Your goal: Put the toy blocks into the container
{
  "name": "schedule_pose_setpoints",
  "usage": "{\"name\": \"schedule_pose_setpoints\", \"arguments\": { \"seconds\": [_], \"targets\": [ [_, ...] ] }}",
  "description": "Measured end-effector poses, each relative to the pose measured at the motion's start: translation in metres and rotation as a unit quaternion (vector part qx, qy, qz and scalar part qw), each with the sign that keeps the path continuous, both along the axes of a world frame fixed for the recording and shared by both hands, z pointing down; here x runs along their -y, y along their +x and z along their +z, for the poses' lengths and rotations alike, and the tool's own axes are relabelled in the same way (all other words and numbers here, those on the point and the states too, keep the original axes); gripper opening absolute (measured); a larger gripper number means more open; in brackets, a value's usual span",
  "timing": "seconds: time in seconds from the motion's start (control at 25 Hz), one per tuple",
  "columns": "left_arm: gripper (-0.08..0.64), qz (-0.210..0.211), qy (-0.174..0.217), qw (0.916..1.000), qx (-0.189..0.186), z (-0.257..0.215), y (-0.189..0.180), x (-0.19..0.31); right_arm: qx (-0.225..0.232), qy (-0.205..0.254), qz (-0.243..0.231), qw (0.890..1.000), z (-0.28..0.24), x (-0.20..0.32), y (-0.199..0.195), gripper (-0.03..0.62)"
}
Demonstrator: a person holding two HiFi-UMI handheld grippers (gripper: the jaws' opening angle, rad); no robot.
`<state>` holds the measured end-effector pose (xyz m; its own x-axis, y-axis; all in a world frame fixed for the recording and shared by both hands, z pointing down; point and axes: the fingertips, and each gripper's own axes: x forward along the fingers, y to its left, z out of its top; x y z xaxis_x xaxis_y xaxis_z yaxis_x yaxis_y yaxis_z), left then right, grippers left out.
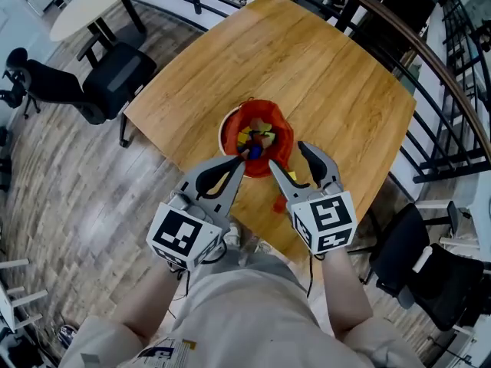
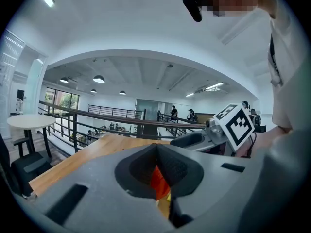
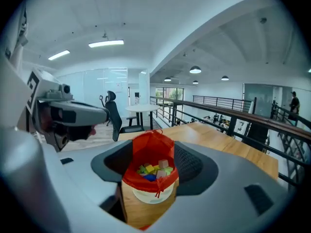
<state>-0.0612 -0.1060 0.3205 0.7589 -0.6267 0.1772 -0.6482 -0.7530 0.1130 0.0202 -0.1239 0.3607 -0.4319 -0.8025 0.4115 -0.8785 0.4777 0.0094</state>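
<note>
— Centre frame, the left gripper (image 1: 244, 159) has its jaws closed at the near rim of the soft red cloth bag (image 1: 268, 117); whether it pinches the cloth is unclear.

— The small coloured toy blocks (image 1: 256, 138) lie inside, over the white round container (image 1: 224, 133): light and rigid, I'd judge. Just right, the right gripper (image 1: 285, 156) gapes wide, holding nothing. The floppy cloth is best gripped by its rim.

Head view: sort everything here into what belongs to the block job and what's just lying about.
Job: toy blocks, red bag, white container, left gripper, right gripper.

Just there: black office chair, round white table, railing.
</note>
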Motion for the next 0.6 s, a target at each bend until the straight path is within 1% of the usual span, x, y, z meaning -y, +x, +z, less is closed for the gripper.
{"name": "schedule_pose_setpoints", "arguments": {
  "seconds": [0.12,0.24,0.32,0.4,0.52,0.6],
  "targets": [
    [0.012,0.003,0.006,1.0000,-0.003,-0.008,0.004,-0.006,0.025,0.040,0.007,0.999,-0.035,-0.012,0.005,0.265],
    [0.012,-0.002,0.020,0.9998,-0.008,-0.023,0.006,-0.012,0.028,0.078,0.007,0.997,-0.065,-0.024,0.009,0.258],
    [0.012,-0.004,0.035,0.9993,-0.013,-0.037,0.008,-0.018,0.039,0.104,0.010,0.994,-0.083,-0.033,0.014,0.239],
    [0.012,-0.002,0.050,0.9986,-0.020,-0.052,0.010,-0.026,0.060,0.124,0.020,0.990,-0.099,-0.042,0.021,0.193],
    [0.012,0.003,0.067,0.9972,-0.031,-0.073,0.014,-0.037,0.082,0.150,0.041,0.984,-0.118,-0.057,0.033,0.098],
    [0.012,0.008,0.078,0.9964,-0.033,-0.086,0.017,-0.044,0.085,0.162,0.051,0.982,-0.128,-0.067,0.041,0.073]
  ]
}}
